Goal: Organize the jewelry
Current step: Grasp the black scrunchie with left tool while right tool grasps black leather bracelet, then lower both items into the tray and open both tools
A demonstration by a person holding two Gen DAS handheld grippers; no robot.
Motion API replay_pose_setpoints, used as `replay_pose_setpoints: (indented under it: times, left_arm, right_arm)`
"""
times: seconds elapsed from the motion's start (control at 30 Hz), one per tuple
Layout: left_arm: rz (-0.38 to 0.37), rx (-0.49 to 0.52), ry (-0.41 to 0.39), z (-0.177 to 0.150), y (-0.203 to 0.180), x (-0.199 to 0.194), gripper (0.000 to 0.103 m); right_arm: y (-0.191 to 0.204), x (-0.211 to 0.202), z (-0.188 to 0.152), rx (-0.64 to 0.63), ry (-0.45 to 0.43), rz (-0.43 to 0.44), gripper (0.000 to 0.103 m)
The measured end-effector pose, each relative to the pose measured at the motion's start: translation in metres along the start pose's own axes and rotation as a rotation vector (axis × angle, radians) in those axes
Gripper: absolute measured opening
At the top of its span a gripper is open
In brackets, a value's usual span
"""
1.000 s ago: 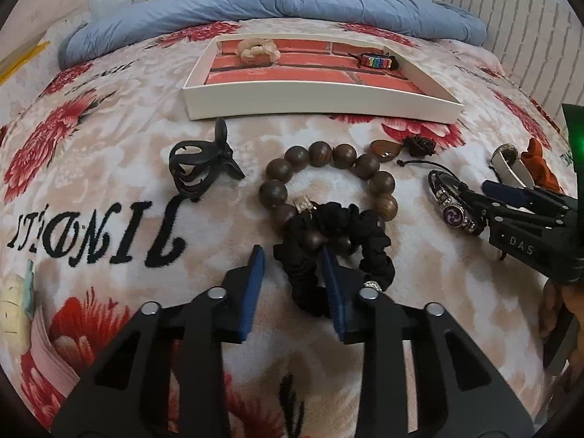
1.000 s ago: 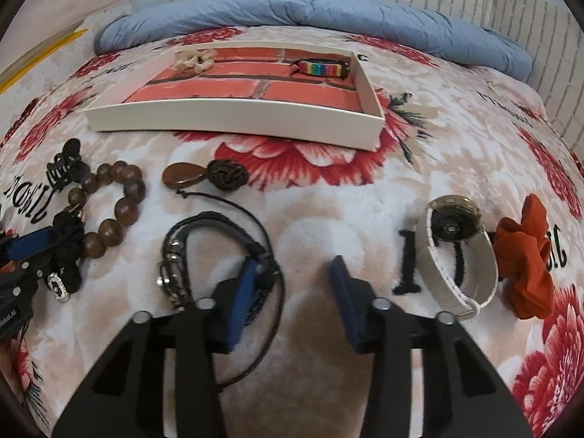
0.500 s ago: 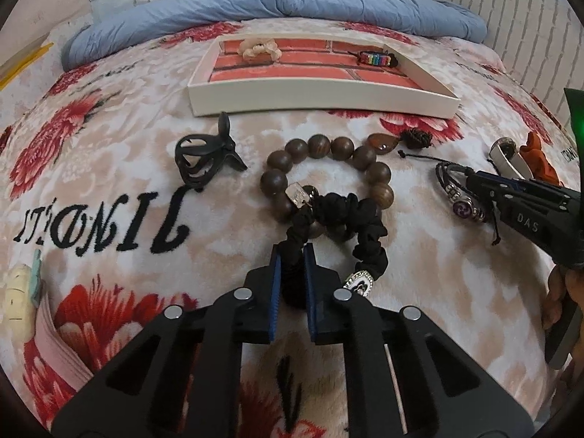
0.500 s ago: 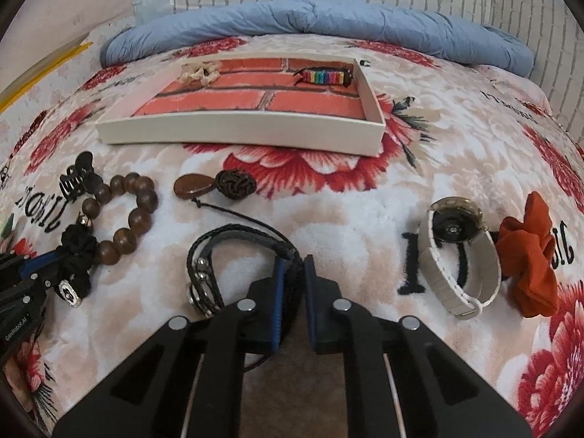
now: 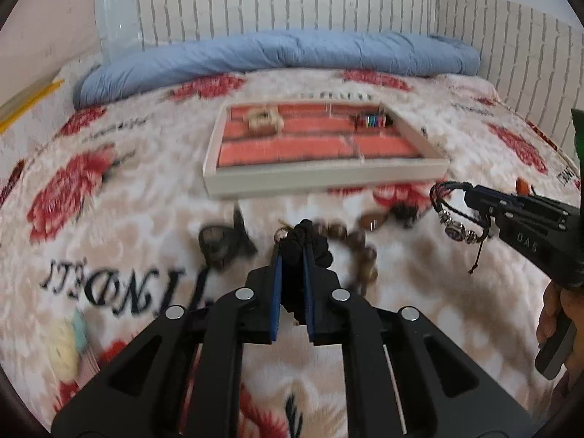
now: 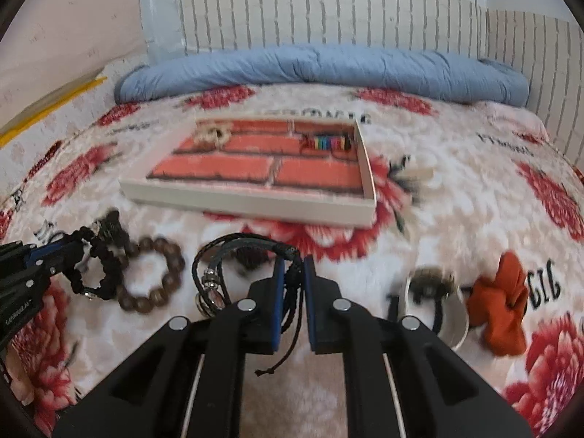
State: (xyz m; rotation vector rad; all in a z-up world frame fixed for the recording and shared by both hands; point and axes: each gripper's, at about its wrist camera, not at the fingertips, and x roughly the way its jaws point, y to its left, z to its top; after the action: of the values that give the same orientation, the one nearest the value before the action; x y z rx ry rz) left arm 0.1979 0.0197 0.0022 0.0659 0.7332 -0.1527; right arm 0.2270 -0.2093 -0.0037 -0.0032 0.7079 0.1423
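Note:
My left gripper point(image 5: 292, 252) is shut on a black scrunchie point(image 5: 321, 253), which hangs above the flowered blanket; from the right wrist the scrunchie point(image 6: 98, 266) shows as a dangling loop with a small metal charm. My right gripper point(image 6: 292, 266) is shut on a black braided cord bracelet point(image 6: 219, 255) with metal beads, also raised off the bed. In the left wrist view that bracelet point(image 5: 452, 215) hangs from the right gripper point(image 5: 469, 197). Beyond both stands a white tray point(image 5: 321, 179) with a brick-pattern floor, holding a rainbow bracelet point(image 5: 372, 121) and a beige piece point(image 5: 262, 118).
On the blanket lie a wooden bead bracelet point(image 6: 144, 306), a black hair claw point(image 5: 222, 244), a brown pendant point(image 5: 372, 221), a white-band watch point(image 6: 456, 328) and an orange scrunchie point(image 6: 503, 306). A rolled blue duvet point(image 5: 277, 54) lies against the back wall.
Both grippers went from open to shut, the left on the scrunchie, the right on the cord bracelet. Both then rose and tilted up, lifting the pieces off the blanket.

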Motion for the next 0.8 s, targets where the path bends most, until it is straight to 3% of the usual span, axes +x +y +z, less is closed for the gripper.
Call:
replay_pose_setpoints:
  times: [0.37, 0.5, 0.67, 0.8]
  left_arm:
    - [0.013, -0.046, -0.147, 0.105, 0.005, 0.005, 0.009]
    - [0.053, -0.052, -0.196, 0.141, 0.006, 0.019, 0.009]
    - [0.079, -0.063, -0.219, 0.172, 0.006, 0.048, 0.009]
    - [0.073, -0.076, -0.197, 0.179, 0.008, 0.084, 0.009]
  right_arm:
    - [-0.012, 0.002, 0.075, 0.006, -0.128, -0.028, 0.011]
    - [-0.018, 0.018, 0.105, 0.021, -0.164, -0.04, 0.011]
    - [-0.023, 0.045, 0.132, 0.045, -0.184, -0.048, 0.011]
    - [-0.024, 0.076, 0.143, 0.036, -0.175, -0.071, 0.011]
